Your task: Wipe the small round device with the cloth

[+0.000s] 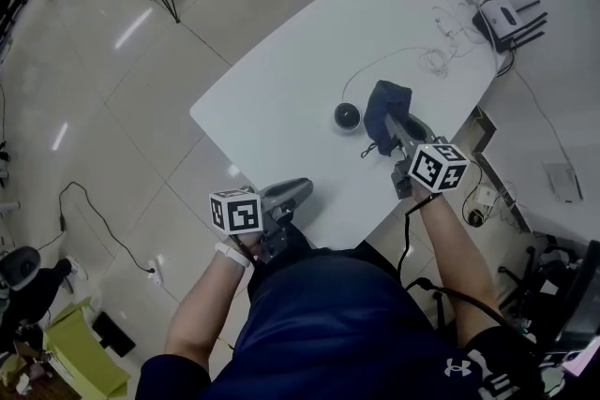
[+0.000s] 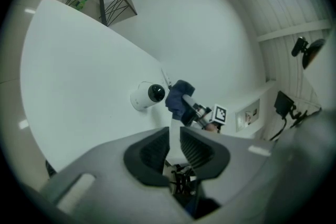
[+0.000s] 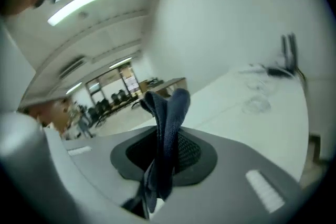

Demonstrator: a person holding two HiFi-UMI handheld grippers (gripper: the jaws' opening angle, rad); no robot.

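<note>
Navy cloth (image 1: 386,108) is hanging pinched between the right gripper's (image 1: 392,134) fingers, with the small round device (image 1: 347,116) sitting on the desk (image 1: 281,89) just to their left; the left gripper's (image 1: 298,192) fingers are sitting closed, empty, farther back.

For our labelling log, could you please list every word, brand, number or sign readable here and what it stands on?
No words or numbers are readable.
White logo, no letters: on the person's dark clothing.
Black-and-white square markers, no text: on the cubes of the left gripper and right gripper.
Wall panel: print too small to read.
</note>
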